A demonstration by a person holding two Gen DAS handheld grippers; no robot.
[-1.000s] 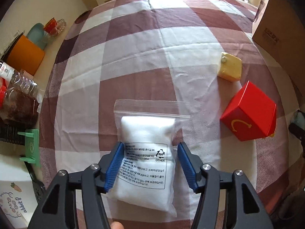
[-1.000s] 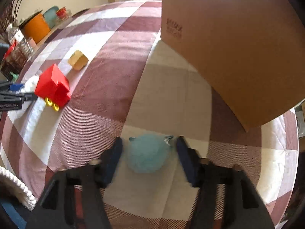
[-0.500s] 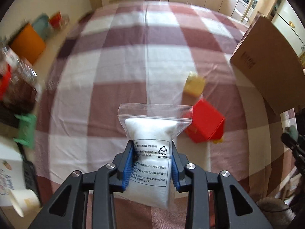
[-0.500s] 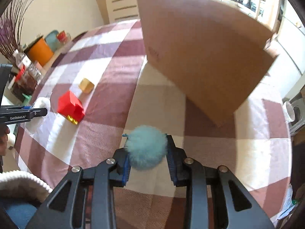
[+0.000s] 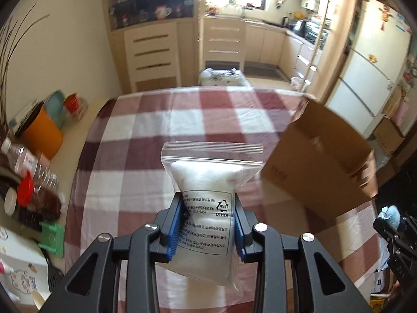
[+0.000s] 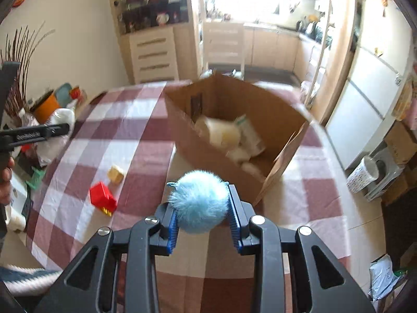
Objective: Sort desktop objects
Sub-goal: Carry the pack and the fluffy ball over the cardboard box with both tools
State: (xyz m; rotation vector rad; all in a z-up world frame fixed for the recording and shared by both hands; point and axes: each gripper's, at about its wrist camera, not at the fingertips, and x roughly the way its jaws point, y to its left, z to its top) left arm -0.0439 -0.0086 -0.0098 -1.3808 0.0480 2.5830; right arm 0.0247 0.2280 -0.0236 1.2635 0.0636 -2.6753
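While both grippers hang above it, one table (image 6: 135, 140) under a red-and-white checked cloth fills most of each view. On its right side stands one open cardboard box (image 6: 208, 156), the largest thing on the cloth; inside lie several pale packets and containers, too blurred to count. Two black grippers come next in size. The left gripper (image 5: 208, 224) has its blue pads clamped on the lower half of one clear zip bag (image 5: 208, 195) of white powder, which stands upright between the jaws, clear of the cloth, with its printed label toward the camera. The right gripper (image 6: 203, 216) has its jaws closed on one fluffy light-blue pompom (image 6: 199, 202), held off the table in front of the box's near corner. Two small blocks rest on the cloth to the left of the box: one red block (image 6: 103, 199) with yellow marks, and just beyond it, apart from it, one smaller yellow block (image 6: 116, 174). Along the table's left edge stand one orange pot (image 5: 43, 137) and a cluster of bottles and jars, too crowded to count.
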